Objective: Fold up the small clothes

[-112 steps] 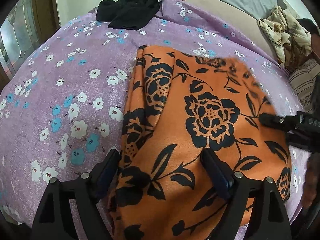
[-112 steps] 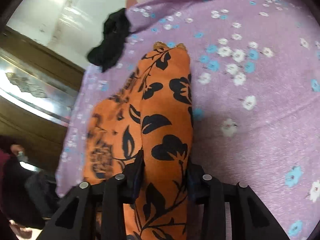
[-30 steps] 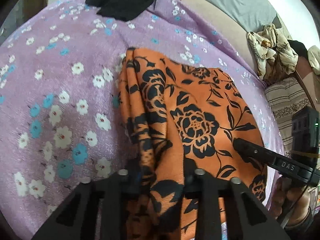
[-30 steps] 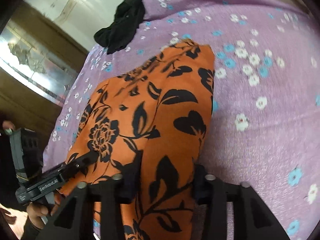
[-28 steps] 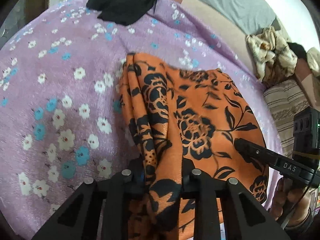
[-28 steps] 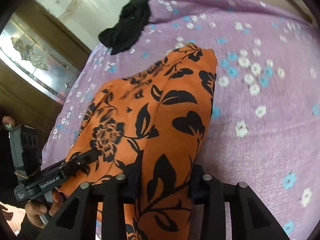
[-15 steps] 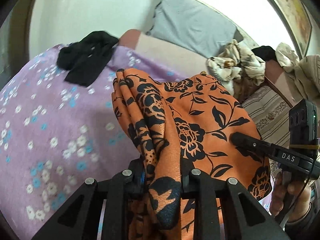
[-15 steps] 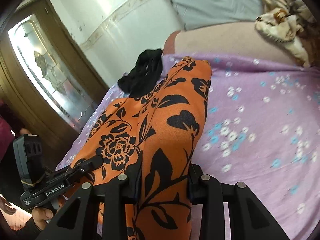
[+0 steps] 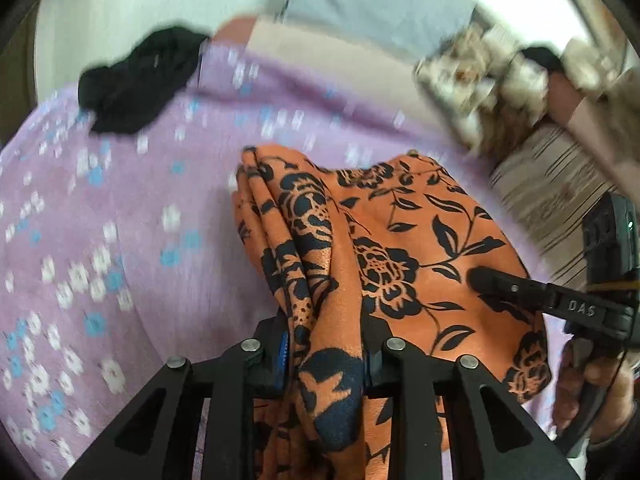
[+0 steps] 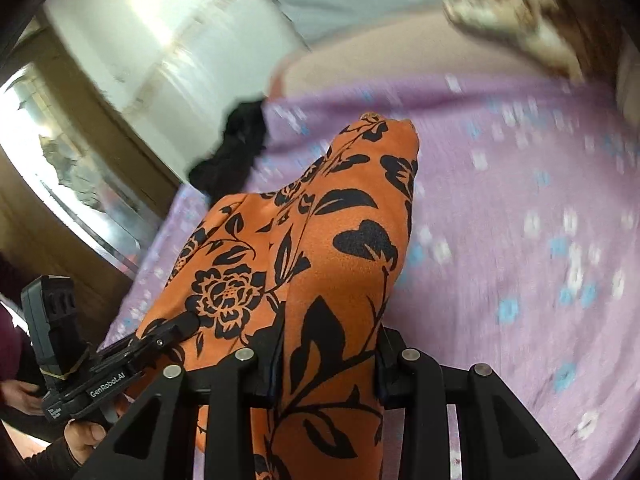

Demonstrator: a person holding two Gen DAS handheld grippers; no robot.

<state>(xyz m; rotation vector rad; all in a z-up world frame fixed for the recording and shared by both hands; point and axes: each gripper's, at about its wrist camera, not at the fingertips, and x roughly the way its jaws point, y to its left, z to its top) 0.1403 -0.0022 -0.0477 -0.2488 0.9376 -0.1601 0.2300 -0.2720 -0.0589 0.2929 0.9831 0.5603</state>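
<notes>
An orange garment with a black flower print is held up over the purple flowered bed sheet. My left gripper is shut on its bunched left edge. My right gripper is shut on its other edge. The cloth hangs folded between the two grippers, its far end pointing toward the headboard. The right gripper also shows in the left wrist view, and the left gripper shows in the right wrist view. Both views are blurred by motion.
A black garment lies at the far left corner of the bed and shows too in the right wrist view. A beige patterned cloth heap and a striped cloth lie at the far right. A grey pillow leans on the wall. A wooden cabinet stands to the left.
Both grippers closed on the orange garment and lifted it off the sheet. In the last half second they have tilted back down toward the bed, moving fast.
</notes>
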